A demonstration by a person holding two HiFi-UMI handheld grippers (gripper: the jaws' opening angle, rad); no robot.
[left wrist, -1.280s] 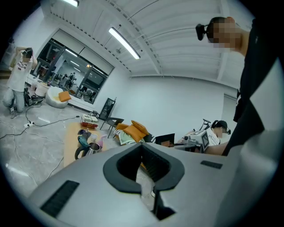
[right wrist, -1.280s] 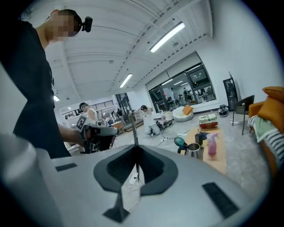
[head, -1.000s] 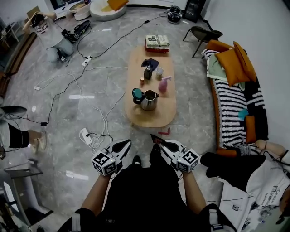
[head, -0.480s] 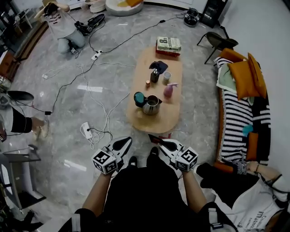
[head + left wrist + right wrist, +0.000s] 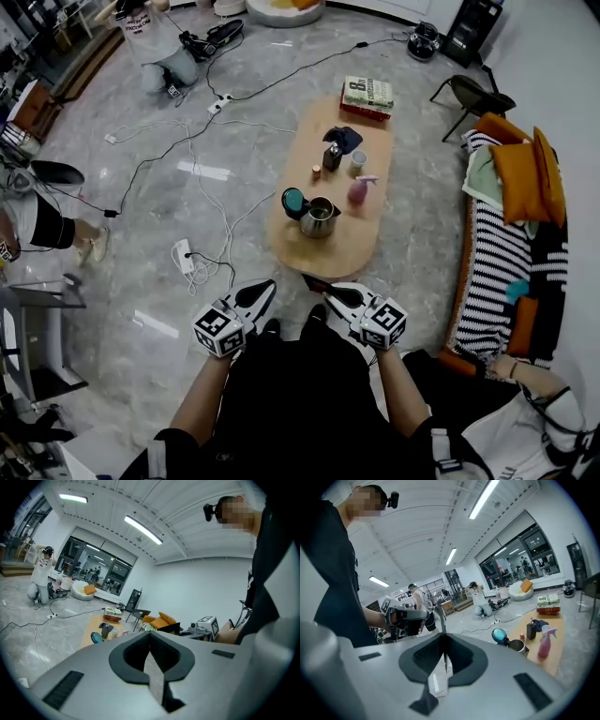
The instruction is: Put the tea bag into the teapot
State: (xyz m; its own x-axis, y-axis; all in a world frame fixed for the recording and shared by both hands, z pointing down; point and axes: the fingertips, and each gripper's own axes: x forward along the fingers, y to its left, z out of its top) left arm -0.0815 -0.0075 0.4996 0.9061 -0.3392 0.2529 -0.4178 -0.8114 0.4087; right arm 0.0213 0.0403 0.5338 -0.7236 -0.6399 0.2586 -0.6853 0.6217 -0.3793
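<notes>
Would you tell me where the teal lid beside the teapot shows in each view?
Head view: teal lid at the wooden table's near end, left of the teapot.
Left gripper view: the lid sits lower left, at the table's near end.
Right gripper view: the lid is right of centre, beside the teapot.
Shared landmark: the stack of books at the table's far end.

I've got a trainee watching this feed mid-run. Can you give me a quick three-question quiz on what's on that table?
1. True or false: the teapot on the table has its top closed.
2. What sits at the table's far end? A) a laptop B) a stack of books C) a plate
3. Fill in: the spray bottle next to the teapot is ___ in colour.
Key: 1 false, its top is open; 2 B; 3 pink.
</notes>
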